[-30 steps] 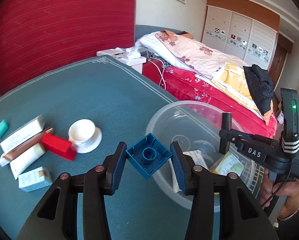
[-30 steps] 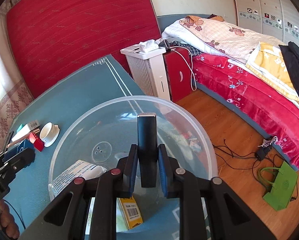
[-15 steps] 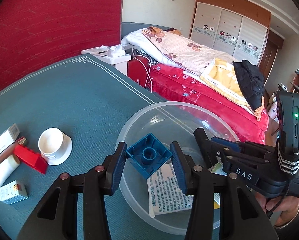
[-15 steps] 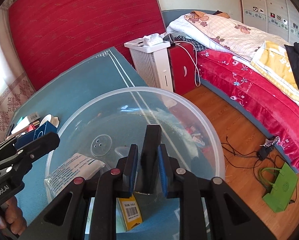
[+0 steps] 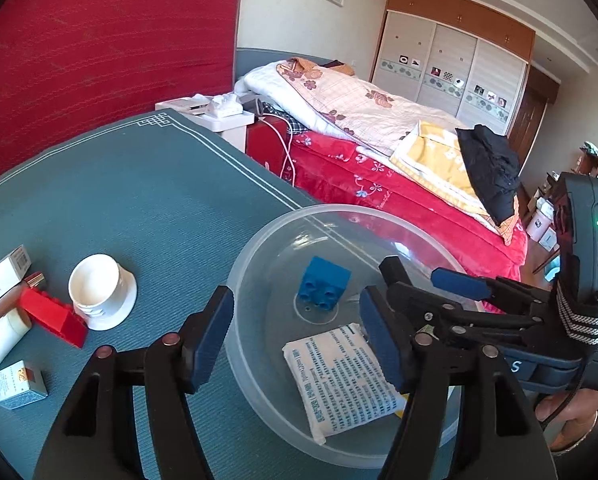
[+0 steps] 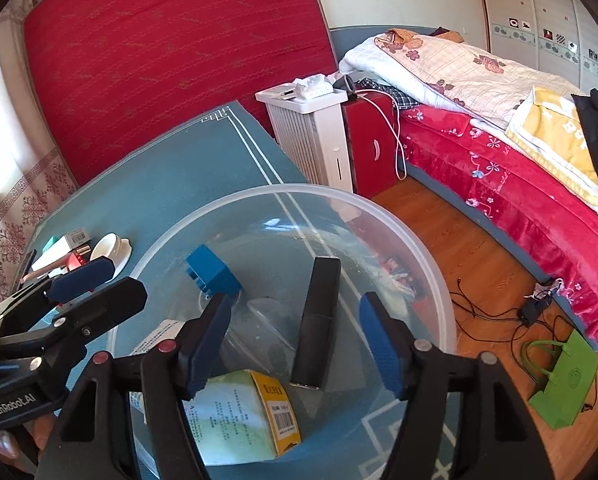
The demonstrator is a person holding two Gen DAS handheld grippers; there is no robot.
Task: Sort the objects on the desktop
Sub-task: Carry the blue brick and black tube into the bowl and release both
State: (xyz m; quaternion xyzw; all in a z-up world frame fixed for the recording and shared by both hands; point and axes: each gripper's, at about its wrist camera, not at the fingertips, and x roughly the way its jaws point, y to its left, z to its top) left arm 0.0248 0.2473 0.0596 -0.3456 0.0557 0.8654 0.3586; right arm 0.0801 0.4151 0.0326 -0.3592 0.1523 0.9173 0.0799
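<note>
My left gripper [image 5: 295, 334] stands apart and holds nothing; its jaws have just been opening, and the blue building brick [image 5: 323, 285] now sits free on the bottom of the clear plastic bowl [image 5: 259, 384], in the centre of the left view, beyond the printed white sachet [image 5: 341, 376]. My right gripper [image 6: 295, 346] is also apart, its jaws have just been opening too, and the black stick-shaped device [image 6: 317, 318] lies between them untouched, leaning down the inside of the bowl, next to the yellow-and-green carton [image 6: 243, 416]. I hold both grippers over the bowl, I think, because it is the collecting place for the sorting. At the left of the left view, still on the teal desk [image 5: 147, 200], remain the red brick [image 5: 53, 320], the white cup on its saucer [image 5: 99, 292], a small box [image 5: 17, 384] and some white packages [image 5: 3, 276]; these are probably next.
</note>
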